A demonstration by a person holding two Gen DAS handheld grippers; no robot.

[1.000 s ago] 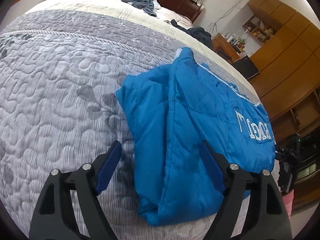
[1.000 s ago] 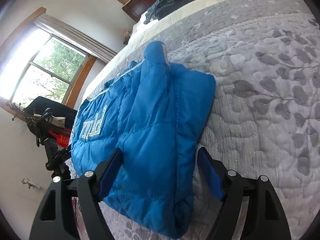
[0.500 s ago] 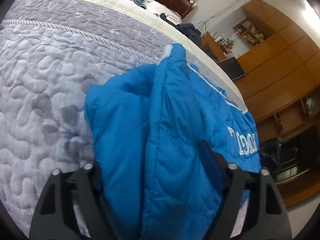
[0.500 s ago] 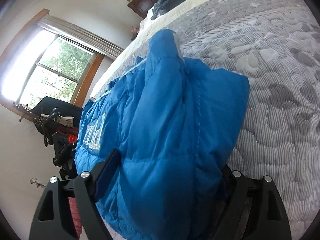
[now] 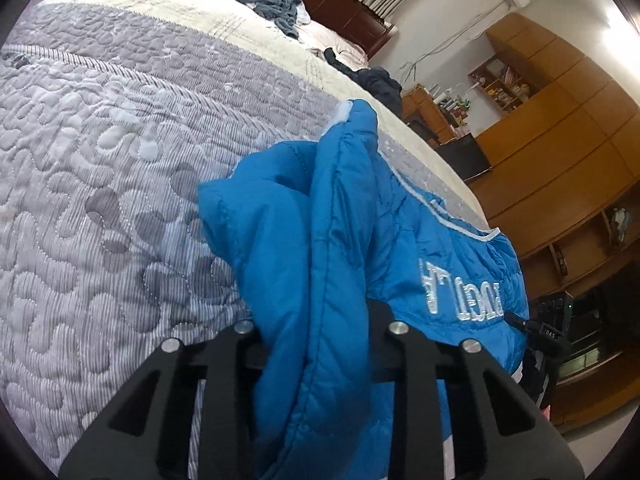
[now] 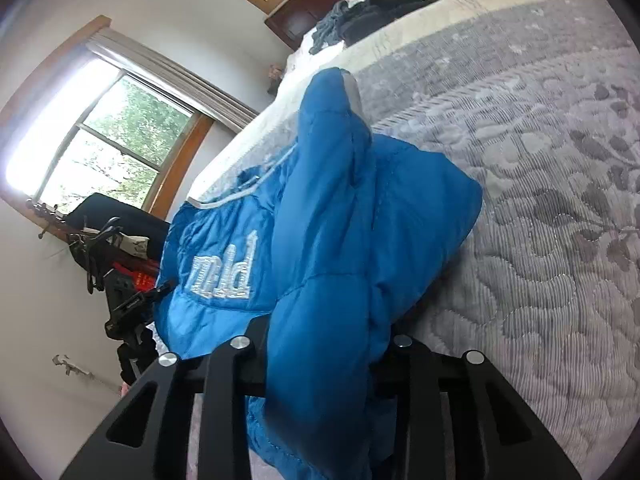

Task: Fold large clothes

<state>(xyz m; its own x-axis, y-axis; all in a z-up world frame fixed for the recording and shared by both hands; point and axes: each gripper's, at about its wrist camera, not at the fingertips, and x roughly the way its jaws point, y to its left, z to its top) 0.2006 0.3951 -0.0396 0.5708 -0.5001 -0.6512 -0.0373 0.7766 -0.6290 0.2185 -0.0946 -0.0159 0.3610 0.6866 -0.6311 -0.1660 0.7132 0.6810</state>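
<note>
- The blue puffer jacket (image 5: 320,264) is a bright, quilted, padded garment with stitched seams, a thin white piping line along one edge and white embroidered lettering on the flat panel.
- It lies on the grey quilted bedspread (image 5: 100,208), near the foot corner of the bed, folded over itself so that a thick ridge of fabric rises through the middle.
- In the left wrist view the ridge runs from 6 o'clock up to a rounded tip just above centre, with the lettering toward 4 o'clock.
- In the right wrist view the jacket (image 6: 340,240) fills the centre, its lettering toward 8 o'clock and a pale lining showing at the raised tip toward 12 o'clock.
- The left gripper (image 5: 316,344) is clenched on the jacket's bunched edge, fabric spilling over and hiding the fingertips.
- The right gripper (image 6: 320,356) likewise clamps a thick fold of the jacket, the padding bulging between its black arms.
- The bedspread carries darker leaf and pebble patterns, with a cream band beyond it.
- Other dark clothes (image 5: 276,4) lie heaped by the wooden headboard (image 5: 340,8) at 12 o'clock.
- Wooden cabinets (image 5: 560,140) stand at 3 o'clock in the left view; a bright window (image 6: 108,140) sits at 9 o'clock in the right view.
</note>
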